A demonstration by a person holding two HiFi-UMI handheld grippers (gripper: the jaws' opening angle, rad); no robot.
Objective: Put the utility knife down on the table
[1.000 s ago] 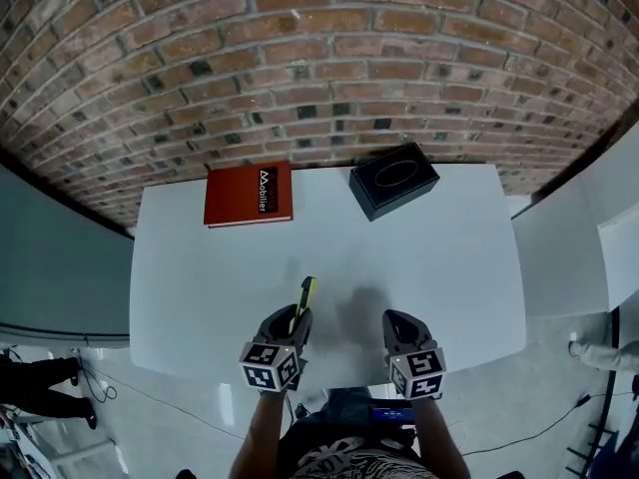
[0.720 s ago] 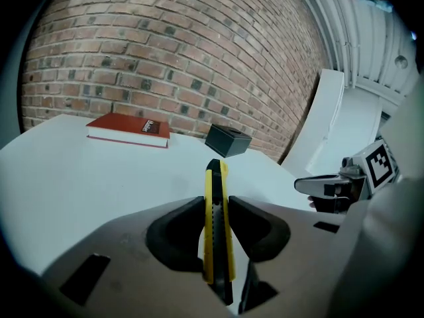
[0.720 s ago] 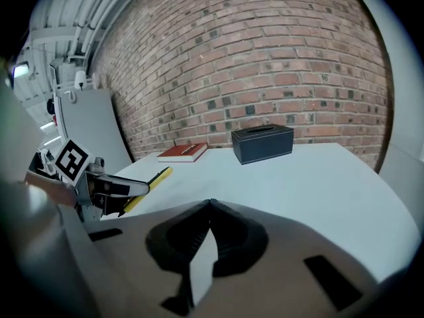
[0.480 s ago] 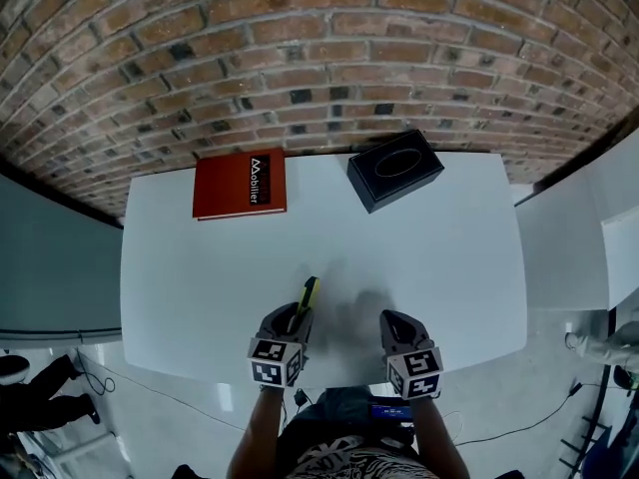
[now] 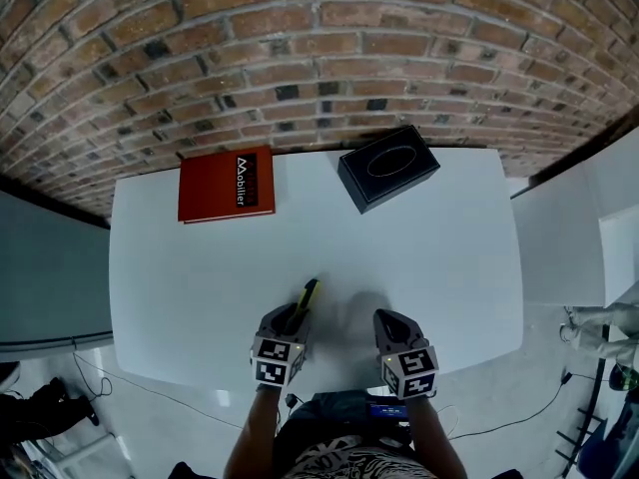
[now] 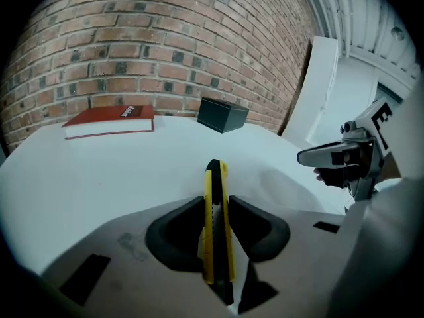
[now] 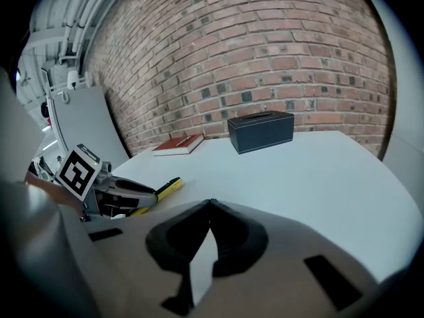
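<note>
A yellow and black utility knife point(image 6: 213, 207) is clamped between the jaws of my left gripper point(image 6: 213, 227), its tip pointing away over the white table point(image 5: 200, 277). In the head view the knife point(image 5: 307, 298) sticks out ahead of the left gripper point(image 5: 290, 319) near the table's front edge. The right gripper view shows the knife point(image 7: 164, 187) held a little above the table top. My right gripper point(image 5: 387, 325) hovers beside it to the right, shut with nothing between its jaws point(image 7: 209, 207).
A red book point(image 5: 227, 184) lies at the back left of the table and a black tissue box point(image 5: 387, 167) stands at the back middle. A brick wall point(image 5: 319, 58) rises behind the table. White panels point(image 5: 574, 218) stand to the right.
Both grippers have stayed near the front edge with the knife still held. The head view has shifted, so the table and the book sit a little further left and up.
</note>
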